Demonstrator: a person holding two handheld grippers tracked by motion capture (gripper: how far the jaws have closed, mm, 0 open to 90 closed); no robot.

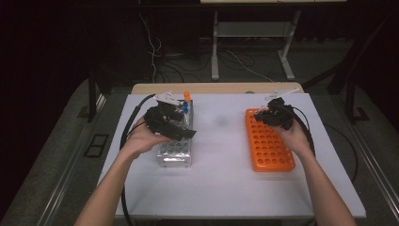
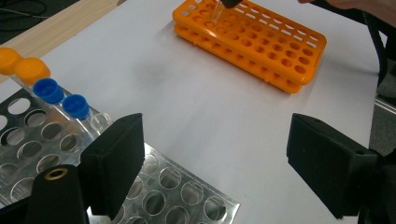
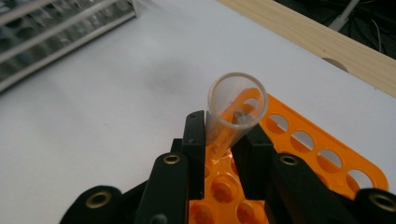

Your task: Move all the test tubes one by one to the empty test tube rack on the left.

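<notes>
My right gripper (image 3: 224,135) is shut on a clear, uncapped test tube (image 3: 236,105). The tube is tilted, with its open mouth towards the camera and its lower end at the holes of the orange rack (image 3: 322,154). In the high view the right gripper (image 1: 267,116) hovers over the far left corner of the orange rack (image 1: 270,146). My left gripper (image 2: 224,163) stands open with nothing between its jaws, above the metal rack (image 2: 177,186). From above, the left gripper (image 1: 180,123) is over the far part of the metal rack (image 1: 174,153).
Two blue-capped tubes (image 2: 63,98) and two orange-capped tubes (image 2: 21,65) stand in the metal rack's far rows. A white sheet (image 1: 221,155) covers the table between the racks. A wooden edge (image 1: 216,88) runs along the far side, with cables and table legs on the floor beyond.
</notes>
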